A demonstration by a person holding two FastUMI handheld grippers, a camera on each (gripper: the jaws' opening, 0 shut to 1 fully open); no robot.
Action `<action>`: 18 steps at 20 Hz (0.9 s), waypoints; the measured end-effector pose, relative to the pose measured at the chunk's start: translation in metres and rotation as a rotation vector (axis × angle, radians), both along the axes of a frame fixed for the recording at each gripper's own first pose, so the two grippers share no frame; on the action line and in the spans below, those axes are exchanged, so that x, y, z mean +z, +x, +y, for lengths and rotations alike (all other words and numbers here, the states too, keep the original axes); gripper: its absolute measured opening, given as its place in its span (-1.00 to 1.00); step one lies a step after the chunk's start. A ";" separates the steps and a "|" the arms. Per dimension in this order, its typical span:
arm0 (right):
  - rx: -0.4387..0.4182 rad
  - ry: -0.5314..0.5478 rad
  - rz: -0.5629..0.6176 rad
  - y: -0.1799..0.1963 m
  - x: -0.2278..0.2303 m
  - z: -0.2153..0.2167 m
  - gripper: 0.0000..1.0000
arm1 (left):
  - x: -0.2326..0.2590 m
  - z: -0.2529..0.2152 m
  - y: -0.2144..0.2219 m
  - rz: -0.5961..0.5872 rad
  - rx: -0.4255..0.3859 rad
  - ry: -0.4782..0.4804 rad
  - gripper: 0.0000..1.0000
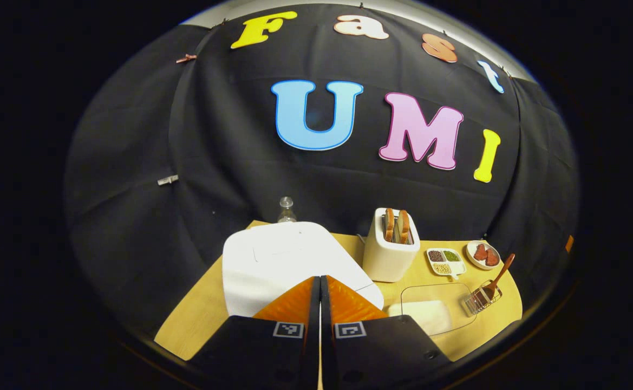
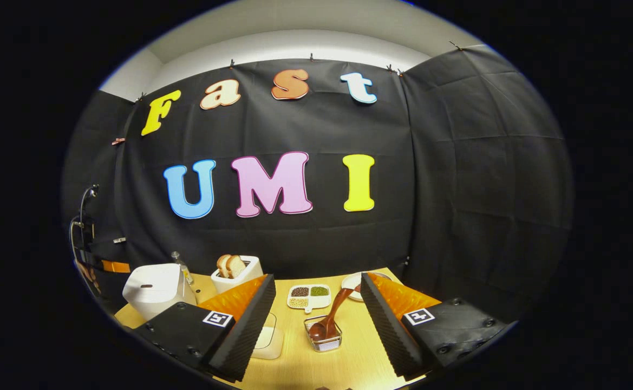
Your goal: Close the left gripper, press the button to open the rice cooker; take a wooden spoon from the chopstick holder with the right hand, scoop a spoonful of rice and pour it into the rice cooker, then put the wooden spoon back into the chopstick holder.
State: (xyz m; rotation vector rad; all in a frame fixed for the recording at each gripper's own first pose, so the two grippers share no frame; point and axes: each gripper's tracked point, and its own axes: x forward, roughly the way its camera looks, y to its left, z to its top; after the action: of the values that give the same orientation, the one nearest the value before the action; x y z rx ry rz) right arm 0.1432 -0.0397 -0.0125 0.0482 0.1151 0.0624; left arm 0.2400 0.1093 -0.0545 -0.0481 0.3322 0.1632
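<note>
rice cooker sitting lid-down on tabletop, directly ahead of left gripper, jaws pressed together, empty. right gripper gaping wide, empty, facing wooden spoon leaning in chopstick holder.

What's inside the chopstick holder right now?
The wooden spoon stands in the chopstick holder, bowl down, handle leaning up toward the round plate. Nothing else shows through its wire sides; the floor under the spoon's bowl is covered.
</note>
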 end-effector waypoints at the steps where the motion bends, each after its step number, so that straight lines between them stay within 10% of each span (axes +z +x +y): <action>1: -0.008 -0.001 0.006 0.000 -0.001 -0.005 0.97 | -0.009 0.004 0.009 0.018 0.005 -0.018 -0.86; 18: -0.017 -0.048 0.049 -0.007 -0.020 -0.021 0.97 | -0.062 0.022 0.041 0.128 0.053 0.033 -0.85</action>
State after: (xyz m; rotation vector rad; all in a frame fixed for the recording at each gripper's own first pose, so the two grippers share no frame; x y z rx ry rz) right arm 0.1364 -0.0607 -0.0322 0.0027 0.1654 0.0418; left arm 0.2814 0.1313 -0.1168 -0.0142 0.4566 0.2247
